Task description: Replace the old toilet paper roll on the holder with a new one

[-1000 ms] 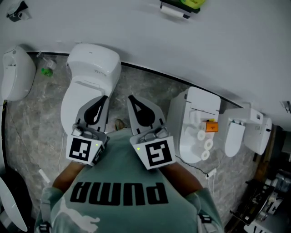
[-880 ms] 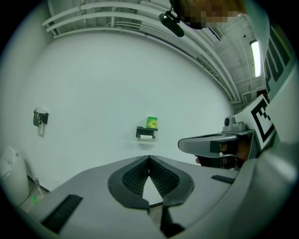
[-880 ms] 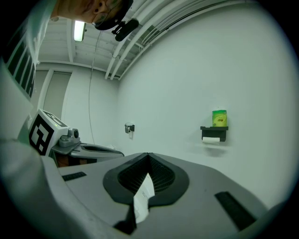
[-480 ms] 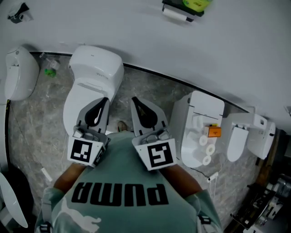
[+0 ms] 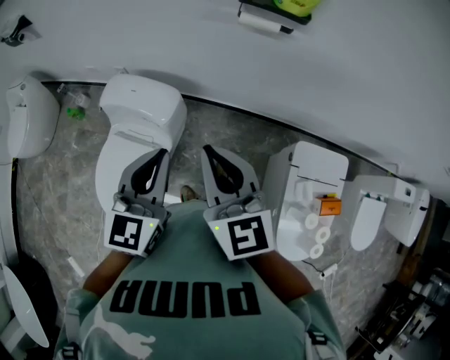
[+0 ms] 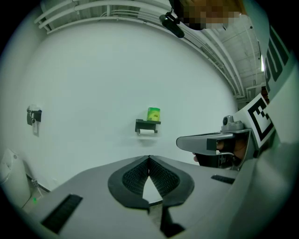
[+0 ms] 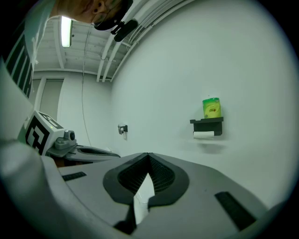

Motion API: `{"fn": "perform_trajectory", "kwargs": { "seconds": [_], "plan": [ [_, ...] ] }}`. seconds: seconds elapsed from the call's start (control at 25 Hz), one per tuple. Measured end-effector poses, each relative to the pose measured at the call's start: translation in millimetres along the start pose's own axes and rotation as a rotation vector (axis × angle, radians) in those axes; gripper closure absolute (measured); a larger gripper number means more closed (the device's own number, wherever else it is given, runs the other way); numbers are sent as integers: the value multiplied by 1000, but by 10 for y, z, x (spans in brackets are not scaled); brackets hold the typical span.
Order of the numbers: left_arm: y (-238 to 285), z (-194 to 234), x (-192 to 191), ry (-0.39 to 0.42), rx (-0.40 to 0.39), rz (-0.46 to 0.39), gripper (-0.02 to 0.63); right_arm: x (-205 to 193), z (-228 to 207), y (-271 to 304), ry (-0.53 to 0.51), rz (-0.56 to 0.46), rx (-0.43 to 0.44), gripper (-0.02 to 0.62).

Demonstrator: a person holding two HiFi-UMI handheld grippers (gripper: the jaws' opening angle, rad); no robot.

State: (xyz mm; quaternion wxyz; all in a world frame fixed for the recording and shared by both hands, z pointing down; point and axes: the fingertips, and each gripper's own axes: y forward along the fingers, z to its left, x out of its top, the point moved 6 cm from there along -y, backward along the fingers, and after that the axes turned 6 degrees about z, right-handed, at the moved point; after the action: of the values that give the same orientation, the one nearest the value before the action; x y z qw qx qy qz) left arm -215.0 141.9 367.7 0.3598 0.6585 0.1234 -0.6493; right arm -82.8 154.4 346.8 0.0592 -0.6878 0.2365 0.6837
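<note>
A black wall holder (image 5: 266, 15) with the old white roll (image 5: 261, 23) under it hangs at the top of the head view, a green container (image 5: 295, 4) on top. The left gripper view has the holder (image 6: 147, 125) far ahead above the jaws. In the right gripper view the holder (image 7: 207, 122) and roll (image 7: 203, 135) sit to the right. My left gripper (image 5: 163, 152) and right gripper (image 5: 205, 150) are held side by side before my chest, both shut with nothing between the pads, far from the holder. Three white rolls (image 5: 317, 235) lie on the right-hand toilet.
A white toilet (image 5: 137, 119) stands on the marble floor just beyond the grippers. Another toilet (image 5: 299, 186) with an orange item (image 5: 328, 207) is at the right, more white fixtures (image 5: 390, 207) beyond it. A further toilet (image 5: 28, 116) and a green object (image 5: 72, 110) sit at the left.
The head view has swayed slightly as the person moves, and the holder has slid a little left in it. Both grippers stay shut and side by side.
</note>
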Motion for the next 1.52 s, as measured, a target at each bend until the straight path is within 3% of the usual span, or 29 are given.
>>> {"fn": "perform_trajectory", "kwargs": {
  "seconds": [0.96,1.32,1.52],
  "plan": [
    [1446,-107,667,74,26,-2,603,259,-1503,557,69,-72,1,591],
    [1792,-164,772,75,56,18,603,316,-1874,699,86,-73,34,591],
    [1944,-196,740,71,41,32,603,297,-2092,721,104,-65,1,591]
  ]
}}
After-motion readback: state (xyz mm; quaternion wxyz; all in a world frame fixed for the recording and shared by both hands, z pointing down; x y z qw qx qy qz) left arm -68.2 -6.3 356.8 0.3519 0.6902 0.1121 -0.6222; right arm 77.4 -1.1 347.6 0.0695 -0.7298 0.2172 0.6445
